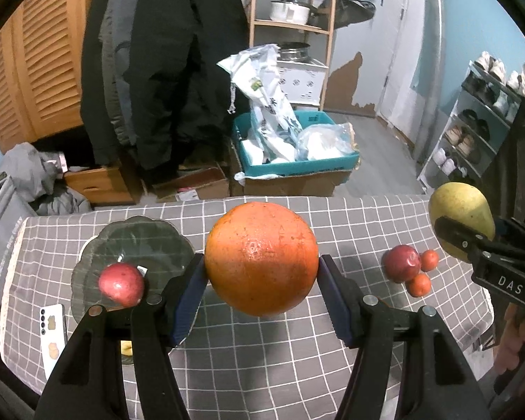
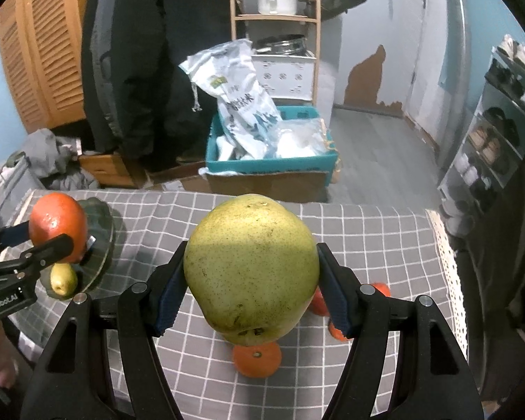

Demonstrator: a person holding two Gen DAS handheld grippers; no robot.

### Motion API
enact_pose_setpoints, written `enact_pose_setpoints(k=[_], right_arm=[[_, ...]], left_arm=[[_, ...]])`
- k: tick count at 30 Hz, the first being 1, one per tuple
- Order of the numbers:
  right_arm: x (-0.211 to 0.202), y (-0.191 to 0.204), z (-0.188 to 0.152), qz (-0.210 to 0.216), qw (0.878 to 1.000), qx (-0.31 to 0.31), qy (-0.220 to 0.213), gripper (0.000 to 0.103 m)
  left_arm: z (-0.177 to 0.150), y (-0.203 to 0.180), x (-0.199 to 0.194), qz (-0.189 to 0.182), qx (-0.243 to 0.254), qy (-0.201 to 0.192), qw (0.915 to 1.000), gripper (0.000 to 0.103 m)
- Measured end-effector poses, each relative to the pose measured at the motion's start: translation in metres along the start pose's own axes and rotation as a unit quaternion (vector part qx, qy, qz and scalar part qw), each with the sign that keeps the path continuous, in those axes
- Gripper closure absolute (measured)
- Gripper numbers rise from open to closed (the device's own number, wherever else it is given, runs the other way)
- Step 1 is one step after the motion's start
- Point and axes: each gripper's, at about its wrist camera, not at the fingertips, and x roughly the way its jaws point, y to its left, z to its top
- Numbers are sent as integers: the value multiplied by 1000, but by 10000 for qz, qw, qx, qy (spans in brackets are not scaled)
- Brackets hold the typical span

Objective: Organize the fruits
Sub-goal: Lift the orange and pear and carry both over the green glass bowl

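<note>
Our left gripper (image 1: 262, 273) has its jaws squeezed on a big orange (image 1: 261, 258), up above the counter (image 1: 350, 217). Our right gripper (image 2: 250, 273) has its jaws tight on a yellow pear (image 2: 251, 269), above small oranges (image 2: 257, 358).

From my right wrist cam the pear (image 2: 250, 269) hides most of the small oranges (image 2: 257, 358) behind it, so I can't count them. In my left cam a small yellow fruit (image 1: 126, 348) near the table's (image 1: 262, 367) left edge is mostly hidden behind the gripper's fingers (image 1: 150, 336).
</note>
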Motion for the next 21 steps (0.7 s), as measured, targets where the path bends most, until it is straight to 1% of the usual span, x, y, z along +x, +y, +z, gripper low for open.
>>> enact_pose_setpoints(k=[10,21], right_arm=[[8,31,12,204,9996,-191,26,34],[23,81,25,539,9973,-486,81,34]], left_arm=[[-2,31,-4,160,-279,-24,9995,38],[-13,80,-5,375,-680,34,9970,38]])
